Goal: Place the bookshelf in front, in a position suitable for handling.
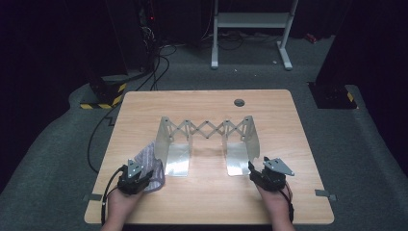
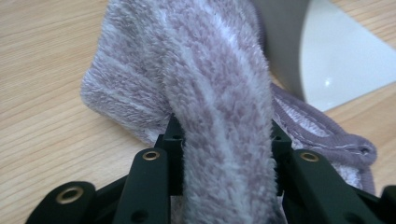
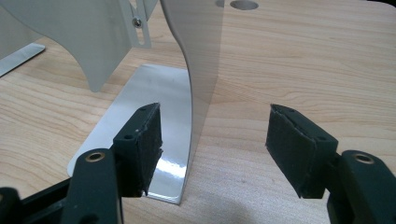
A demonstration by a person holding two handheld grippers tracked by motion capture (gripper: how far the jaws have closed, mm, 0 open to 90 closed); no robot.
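Note:
A fluffy lilac-grey towel (image 1: 148,161) lies bunched on the wooden table (image 1: 207,207), against the left foot of a metal scissor rack (image 1: 207,130). My left gripper (image 1: 139,169) is shut on a thick fold of the towel (image 2: 219,84), which fills the gap between its jaws in the left gripper view (image 2: 224,130). The rack's left panel (image 2: 345,65) stands just behind the towel. My right gripper (image 1: 258,166) stands open (image 3: 215,116) with nothing between its pads. It straddles the edge of the rack's right upright plate (image 3: 196,56), above the shiny base plate (image 3: 140,116).
A round cable hole (image 1: 239,102) sits near the table's far edge. Behind the table stand a white frame (image 1: 250,29), floor cables (image 1: 154,62) and a yellow-and-black striped base (image 1: 103,96). Bare wood runs along the near edge between the person's hands.

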